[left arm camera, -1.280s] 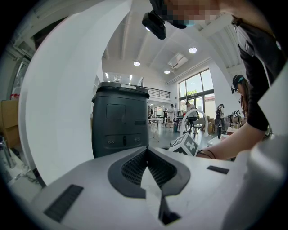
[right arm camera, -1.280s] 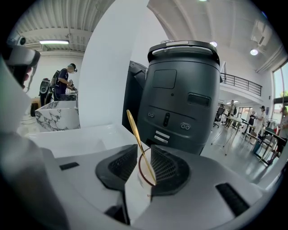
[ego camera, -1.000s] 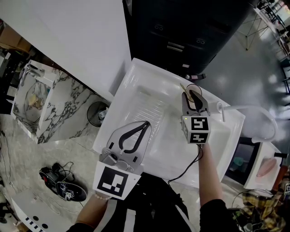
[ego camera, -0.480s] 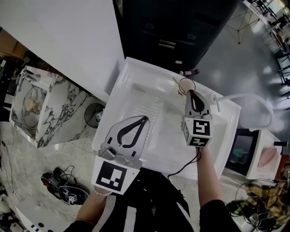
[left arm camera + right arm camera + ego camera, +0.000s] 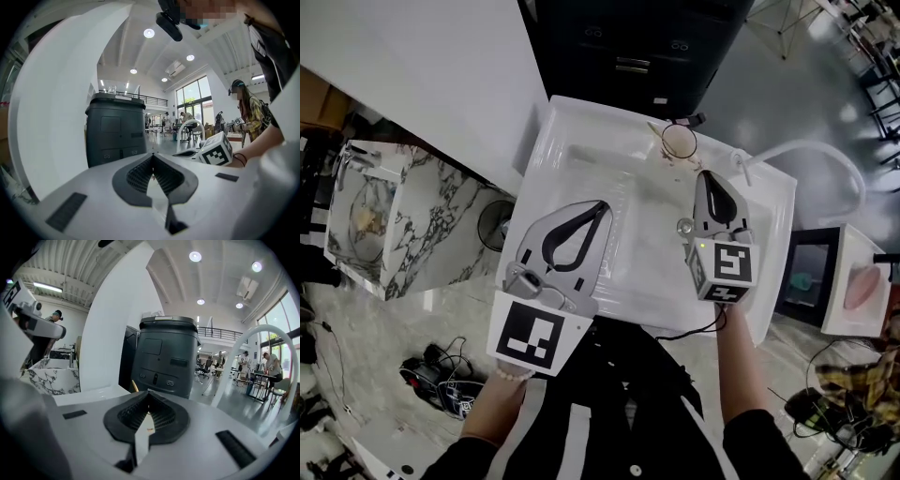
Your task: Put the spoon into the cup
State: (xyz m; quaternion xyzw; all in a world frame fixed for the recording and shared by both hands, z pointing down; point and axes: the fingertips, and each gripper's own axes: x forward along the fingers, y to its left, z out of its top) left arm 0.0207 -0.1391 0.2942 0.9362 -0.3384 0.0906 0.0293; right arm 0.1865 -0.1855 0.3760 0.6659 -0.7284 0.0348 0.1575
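My left gripper [image 5: 600, 206] is clenched on nothing, low and left of centre. My right gripper [image 5: 709, 176], right of centre, is likewise closed and empty. Just above it, at the white sink's [image 5: 581, 131] top edge, the spoon [image 5: 657, 129] stands in the cup [image 5: 682, 145].

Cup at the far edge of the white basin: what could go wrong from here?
1. The cup stands near the white basin's far rim, with the spoon handle leaning out one side; a knock might tip it.
2. The right gripper, shut and empty, hangs close to the cup, so a careless swing could be that knock. The left gripper, also shut, is farther off.
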